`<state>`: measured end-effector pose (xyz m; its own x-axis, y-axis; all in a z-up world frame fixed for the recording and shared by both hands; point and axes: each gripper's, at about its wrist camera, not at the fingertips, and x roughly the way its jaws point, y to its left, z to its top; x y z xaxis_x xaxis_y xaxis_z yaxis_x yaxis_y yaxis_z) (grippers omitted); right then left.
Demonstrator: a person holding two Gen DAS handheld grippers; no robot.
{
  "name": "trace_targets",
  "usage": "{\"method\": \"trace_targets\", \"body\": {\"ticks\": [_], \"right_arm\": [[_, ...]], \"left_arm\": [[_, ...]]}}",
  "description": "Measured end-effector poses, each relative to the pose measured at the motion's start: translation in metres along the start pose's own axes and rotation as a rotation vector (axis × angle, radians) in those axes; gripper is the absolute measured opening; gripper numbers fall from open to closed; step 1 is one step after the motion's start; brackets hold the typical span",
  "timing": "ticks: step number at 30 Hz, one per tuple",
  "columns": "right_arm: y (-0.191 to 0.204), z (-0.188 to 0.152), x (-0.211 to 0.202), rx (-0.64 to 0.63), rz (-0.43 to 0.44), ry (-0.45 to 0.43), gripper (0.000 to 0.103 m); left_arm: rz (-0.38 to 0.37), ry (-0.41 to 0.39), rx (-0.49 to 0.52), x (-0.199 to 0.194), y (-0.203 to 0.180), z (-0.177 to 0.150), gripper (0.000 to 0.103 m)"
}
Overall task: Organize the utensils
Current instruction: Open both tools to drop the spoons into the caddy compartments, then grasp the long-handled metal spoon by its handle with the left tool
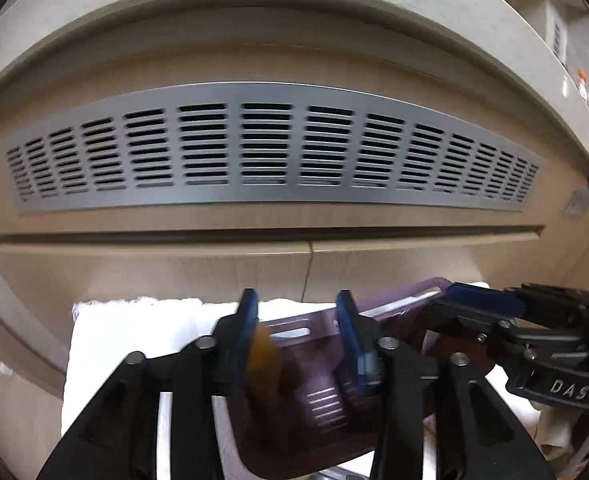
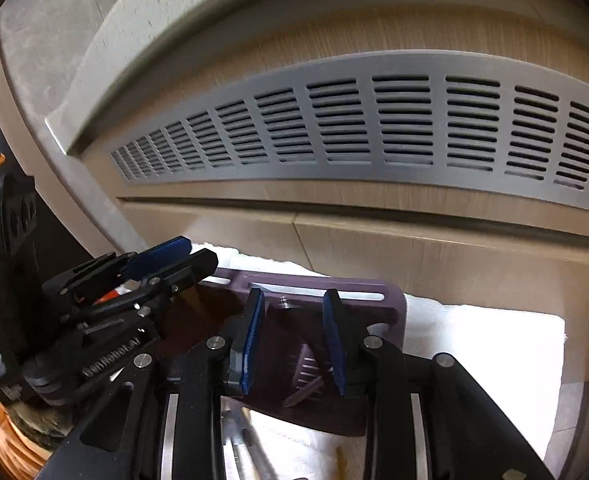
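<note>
Beige wood-grain cabinetry with a long grey slotted metal vent panel [image 1: 270,148] filled the background. Below the vent panel, a translucent purple plastic utensil tray [image 1: 318,392] sat on a white towel [image 1: 134,332].

The left gripper [image 1: 298,340] hovered over the tray with jaws parted; something small and amber lay against its left pad, though blur left it unclear whether it was held. The right gripper [image 2: 292,344] stood likewise open over the tray, holding nothing.

The tray looked light, rigid and somewhat slick, so its slotted rim seemed the best hold.

Only the right wrist view showed metal utensils [image 2: 250,452] on the towel, nearer than the tray.
</note>
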<state>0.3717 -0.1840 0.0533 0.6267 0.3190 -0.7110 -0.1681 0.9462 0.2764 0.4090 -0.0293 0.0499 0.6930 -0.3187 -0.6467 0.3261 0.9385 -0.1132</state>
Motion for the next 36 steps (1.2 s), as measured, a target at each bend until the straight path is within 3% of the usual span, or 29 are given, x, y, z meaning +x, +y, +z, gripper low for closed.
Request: {"method": "trace_targets", "body": {"ticks": [8, 11, 15, 18, 24, 29, 36], "right_arm": [[0.007, -0.022, -0.037, -0.095, -0.118, -0.073, 0.031], [0.008, -0.039, -0.052, -0.126, -0.143, -0.058, 0.032], [0.015, -0.072, -0.056, -0.183, -0.162, -0.004, 0.042], [0.025, -0.104, -0.048, -0.236, -0.157, 0.07, 0.043], [0.046, -0.144, -0.015, -0.286, -0.105, 0.203, 0.043], [0.056, -0.145, -0.014, -0.289, -0.121, 0.158, 0.043], [0.04, -0.154, -0.028, -0.28, -0.175, 0.13, 0.043]], "left_arm": [[0.048, -0.05, 0.005, -0.055, 0.001, -0.026, 0.058], [0.06, -0.042, 0.015, -0.074, -0.002, -0.046, 0.062], [0.067, 0.011, 0.011, -0.087, -0.005, -0.085, 0.066], [0.037, 0.094, 0.002, -0.08, -0.006, -0.117, 0.066], [-0.002, 0.187, -0.014, -0.06, -0.009, -0.152, 0.066], [-0.014, 0.225, 0.009, -0.042, -0.01, -0.158, 0.064], [0.059, 0.266, -0.007, -0.002, -0.005, -0.154, 0.058]]}}
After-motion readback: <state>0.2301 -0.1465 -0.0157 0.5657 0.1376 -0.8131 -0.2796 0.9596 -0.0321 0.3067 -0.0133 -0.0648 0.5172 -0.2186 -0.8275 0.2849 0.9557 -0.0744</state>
